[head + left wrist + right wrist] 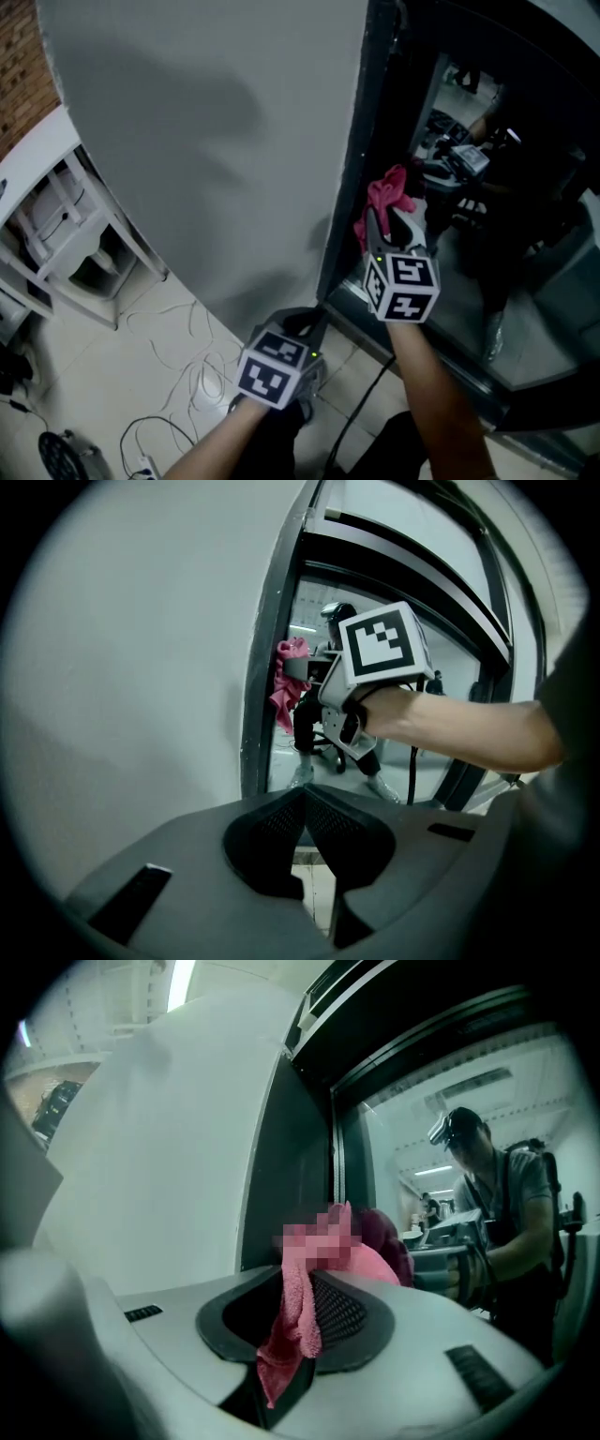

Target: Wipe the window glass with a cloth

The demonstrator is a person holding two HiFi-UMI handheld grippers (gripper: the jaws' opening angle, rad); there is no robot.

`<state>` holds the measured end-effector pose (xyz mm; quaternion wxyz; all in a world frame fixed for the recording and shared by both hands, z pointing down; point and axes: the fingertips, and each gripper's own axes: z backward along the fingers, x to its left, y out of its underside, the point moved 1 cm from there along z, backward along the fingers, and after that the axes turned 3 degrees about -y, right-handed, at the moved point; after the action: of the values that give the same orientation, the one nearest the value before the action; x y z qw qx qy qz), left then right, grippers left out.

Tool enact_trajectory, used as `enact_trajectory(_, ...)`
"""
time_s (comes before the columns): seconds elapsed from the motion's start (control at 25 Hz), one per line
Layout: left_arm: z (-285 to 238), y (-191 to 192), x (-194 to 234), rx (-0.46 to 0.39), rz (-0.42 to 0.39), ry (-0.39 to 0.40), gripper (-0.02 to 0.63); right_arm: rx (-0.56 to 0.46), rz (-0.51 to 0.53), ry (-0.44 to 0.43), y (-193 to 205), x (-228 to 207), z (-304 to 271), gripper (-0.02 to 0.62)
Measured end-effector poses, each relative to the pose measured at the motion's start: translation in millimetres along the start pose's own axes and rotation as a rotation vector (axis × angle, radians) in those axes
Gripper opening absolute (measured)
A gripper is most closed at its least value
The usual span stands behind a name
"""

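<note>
Right hand-held gripper [398, 223] clamps the pink cloth [388, 192], seemingly against the window glass [473, 309]; my left hand-held gripper [306, 825], at seven o'clock, is closed, empty.

Free rm on glass [511, 253] to R of right gripper [396, 217]; dark frame [352, 178] & grey wall [206, 141] block its L.

Pink cloth [387, 194], grey wall [187, 141], blk frame [352, 159].

Two claws [305, 829] [298, 1321], one cloth [389, 192], one window [534, 291]
</note>
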<state>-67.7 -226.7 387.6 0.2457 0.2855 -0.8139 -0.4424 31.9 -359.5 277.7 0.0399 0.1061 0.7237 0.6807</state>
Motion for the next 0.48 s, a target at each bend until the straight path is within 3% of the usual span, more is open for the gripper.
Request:
enact_trajectory(0.24,-1,13,3,0.013,0.019,-0.004,0.005,0.084,-0.026,-0.01,45,2,-4,0.086)
enact_trajectory(0.48,-4,18,5,0.027,0.022,-0.003,0.005,0.116,-0.039,0.008,65,-5,-14,0.086)
